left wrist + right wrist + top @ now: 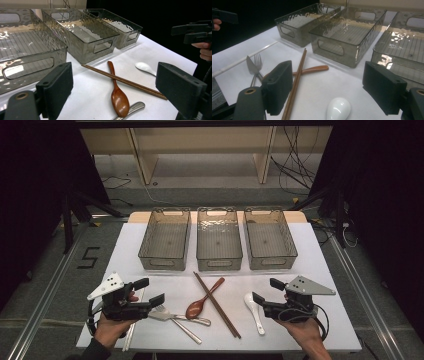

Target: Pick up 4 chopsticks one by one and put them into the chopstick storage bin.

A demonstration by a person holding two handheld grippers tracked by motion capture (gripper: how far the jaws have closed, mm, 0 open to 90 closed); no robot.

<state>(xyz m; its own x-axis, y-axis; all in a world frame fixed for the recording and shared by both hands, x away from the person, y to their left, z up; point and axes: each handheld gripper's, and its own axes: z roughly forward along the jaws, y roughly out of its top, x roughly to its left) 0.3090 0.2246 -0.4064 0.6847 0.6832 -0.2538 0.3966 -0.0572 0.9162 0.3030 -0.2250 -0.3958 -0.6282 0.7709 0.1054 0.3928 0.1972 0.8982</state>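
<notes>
- Both hand-held grippers, left [152, 291] and right [263, 290], hover wide open and empty over the desk [325, 270].
- Wooden spoon [200, 304], chopsticks [217, 305], fork [172, 316] and white spoon [253, 308] lie between them, likely awaiting sorting into three empty bins [219, 242].

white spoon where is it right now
In the high view the white ceramic spoon lies on the table's near right part, just left of the right gripper, with the brown chopsticks to its left.
</notes>
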